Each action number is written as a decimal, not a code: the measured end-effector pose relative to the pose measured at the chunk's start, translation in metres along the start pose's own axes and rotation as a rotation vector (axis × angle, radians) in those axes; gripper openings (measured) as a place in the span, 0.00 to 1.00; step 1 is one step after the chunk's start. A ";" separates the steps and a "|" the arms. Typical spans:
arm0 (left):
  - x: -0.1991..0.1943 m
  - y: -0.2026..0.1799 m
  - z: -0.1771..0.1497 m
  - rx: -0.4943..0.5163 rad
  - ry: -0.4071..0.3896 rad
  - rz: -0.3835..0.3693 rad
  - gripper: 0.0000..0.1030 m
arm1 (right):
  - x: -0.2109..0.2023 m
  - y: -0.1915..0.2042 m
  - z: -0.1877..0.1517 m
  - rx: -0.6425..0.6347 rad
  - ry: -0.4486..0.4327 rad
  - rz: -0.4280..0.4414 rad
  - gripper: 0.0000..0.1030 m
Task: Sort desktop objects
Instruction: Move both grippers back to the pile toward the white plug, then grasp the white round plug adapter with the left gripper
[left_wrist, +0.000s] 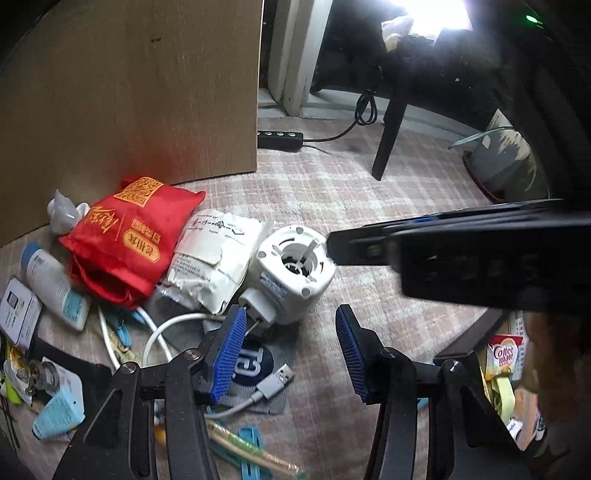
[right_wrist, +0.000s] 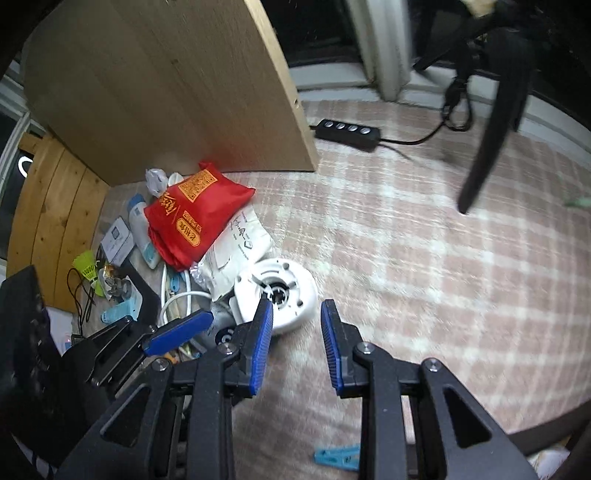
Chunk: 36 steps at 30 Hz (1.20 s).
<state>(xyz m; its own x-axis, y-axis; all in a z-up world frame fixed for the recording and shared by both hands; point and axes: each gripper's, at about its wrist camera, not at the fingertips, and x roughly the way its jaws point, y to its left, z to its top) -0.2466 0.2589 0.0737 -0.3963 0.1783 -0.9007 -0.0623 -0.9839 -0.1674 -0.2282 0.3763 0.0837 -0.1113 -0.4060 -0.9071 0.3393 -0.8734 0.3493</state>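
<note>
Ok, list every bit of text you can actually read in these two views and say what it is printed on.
"Coffee mate": on the creamer packet at the right edge of the left wrist view.
Red bag: orange characters and a QR-style square, not legible.
White pouch: small print, too blurred.
Dark round patch on the grey cloth: white logo, partly hidden.
White tube and small white box: print too small.

A lived-in room of a home. A pink plaid carpet (right_wrist: 424, 240) covers the floor, a black power strip (right_wrist: 347, 130) trails its cord by a window sill (right_wrist: 332, 79), a potted plant (left_wrist: 506, 155) stands near a dark chair leg (left_wrist: 391, 129), and a Coffee-mate packet (left_wrist: 504, 356) lies among household clutter beside a wooden panel (left_wrist: 140, 92).
</note>
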 end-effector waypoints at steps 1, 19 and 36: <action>0.001 0.000 0.001 -0.001 0.002 -0.002 0.46 | 0.004 0.001 0.002 -0.003 0.006 0.002 0.26; 0.034 0.002 0.007 0.034 0.010 0.023 0.55 | 0.040 -0.010 0.007 0.032 0.028 0.046 0.26; -0.009 -0.054 -0.013 0.099 -0.002 -0.087 0.55 | -0.032 -0.026 -0.043 0.077 -0.041 0.015 0.26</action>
<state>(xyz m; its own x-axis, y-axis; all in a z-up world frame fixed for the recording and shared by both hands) -0.2274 0.3104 0.0855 -0.3876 0.2628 -0.8836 -0.1863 -0.9611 -0.2041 -0.1933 0.4234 0.0930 -0.1451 -0.4286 -0.8918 0.2685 -0.8845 0.3814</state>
